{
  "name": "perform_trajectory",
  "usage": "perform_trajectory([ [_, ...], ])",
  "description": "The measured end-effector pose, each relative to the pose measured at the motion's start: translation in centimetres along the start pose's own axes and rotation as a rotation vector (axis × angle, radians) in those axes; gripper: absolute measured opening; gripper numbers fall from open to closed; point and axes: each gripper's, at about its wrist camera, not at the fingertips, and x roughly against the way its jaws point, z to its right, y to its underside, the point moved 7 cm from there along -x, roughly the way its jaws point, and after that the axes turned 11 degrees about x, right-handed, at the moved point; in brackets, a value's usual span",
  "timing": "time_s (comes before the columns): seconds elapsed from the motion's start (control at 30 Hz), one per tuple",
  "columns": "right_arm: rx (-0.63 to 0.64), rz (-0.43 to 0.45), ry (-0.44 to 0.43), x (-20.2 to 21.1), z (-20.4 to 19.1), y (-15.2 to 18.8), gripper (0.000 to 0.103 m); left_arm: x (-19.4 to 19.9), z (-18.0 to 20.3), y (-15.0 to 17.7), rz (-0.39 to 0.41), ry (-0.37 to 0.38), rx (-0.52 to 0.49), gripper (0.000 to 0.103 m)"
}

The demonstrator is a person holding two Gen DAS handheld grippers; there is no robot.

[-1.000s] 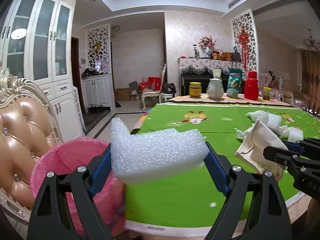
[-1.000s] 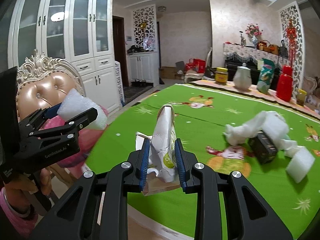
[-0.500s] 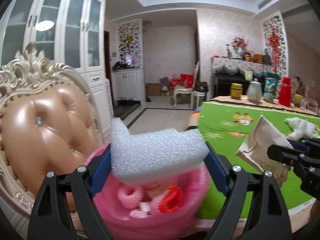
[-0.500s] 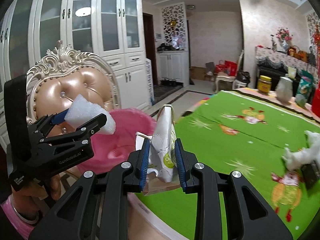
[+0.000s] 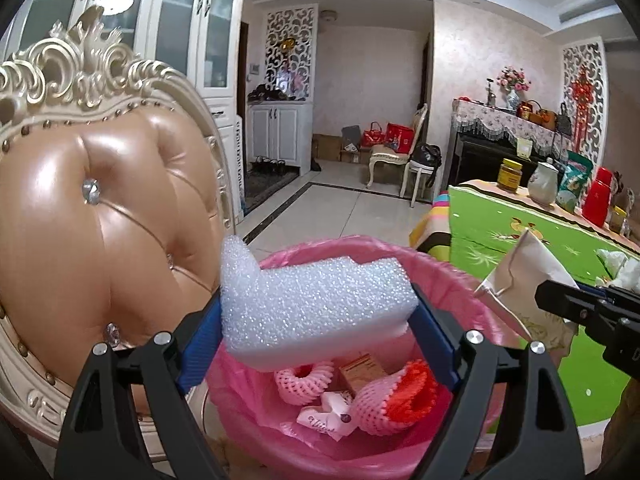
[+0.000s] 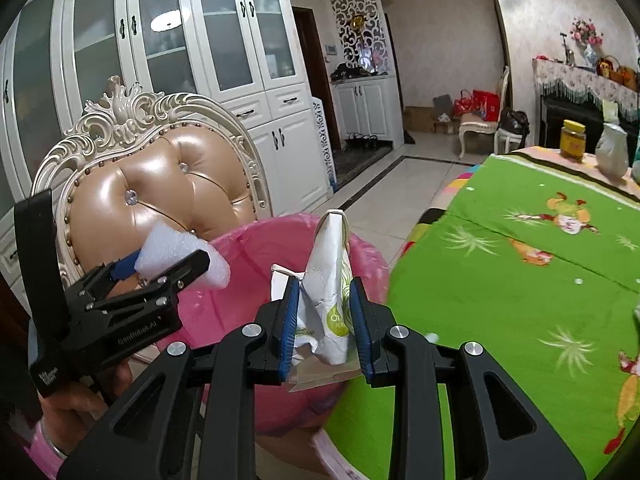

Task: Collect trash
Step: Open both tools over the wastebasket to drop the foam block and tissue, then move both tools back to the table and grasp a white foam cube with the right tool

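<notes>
My left gripper (image 5: 316, 320) is shut on a white foam block (image 5: 312, 300) and holds it over the open pink-lined trash bin (image 5: 472, 288). The bin holds pink and red foam fruit nets (image 5: 392, 400) and a small carton. In the right wrist view the left gripper (image 6: 176, 268) with the foam block (image 6: 180, 256) is above the bin's left side (image 6: 260, 248). My right gripper (image 6: 324, 320) is shut on a crumpled white paper bag (image 6: 328, 280), just over the bin's right edge. The bag also shows in the left wrist view (image 5: 524, 280).
A tufted tan chair with an ornate cream frame (image 5: 100, 208) stands right behind the bin. The table with a green cloth (image 6: 520, 260) is at the right, with jars and a jug (image 5: 540, 176) along its far edge. White cabinets (image 6: 240, 80) line the wall.
Both grippers have swung left, away from the table, to the pink bin. The foam block is now over the bin's opening and the paper bag has reached its edge. Both grips are unchanged.
</notes>
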Motion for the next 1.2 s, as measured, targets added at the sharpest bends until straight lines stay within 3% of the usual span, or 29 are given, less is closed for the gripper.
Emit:
perform_trajectory([
  [0.1,0.005,-0.006,-0.043,-1.3,-1.1,-0.4,0.028,-0.3,-1.4,-0.2,0.008,-0.019,0.020,0.085],
  [0.2,0.009,-0.023,-0.031,-2.1,-1.4,-0.3,0.030,-0.1,-2.3,-0.4,0.024,-0.046,0.027,0.096],
  [0.27,-0.010,-0.024,-0.041,-1.9,-1.2,0.0,0.041,0.2,-2.9,-0.6,0.041,-0.064,0.027,0.098],
  [0.33,-0.011,-0.012,-0.020,-1.3,-0.7,0.3,0.048,0.4,-3.1,-0.6,0.042,-0.071,0.014,0.098],
  [0.6,0.029,-0.022,0.086,3.2,2.9,2.8,0.048,2.2,-1.2,-0.2,0.067,-0.078,-0.034,0.098],
  [0.97,0.030,-0.070,0.268,10.8,10.2,7.8,0.049,5.1,10.2,2.6,0.057,0.105,-0.195,0.098],
  [1.13,0.001,-0.083,0.365,14.3,14.2,10.2,0.062,5.8,16.8,5.8,0.018,0.197,-0.296,0.098],
  [1.2,-0.029,-0.084,0.410,16.2,16.3,11.2,0.062,6.3,19.5,6.9,0.020,0.222,-0.352,0.098],
])
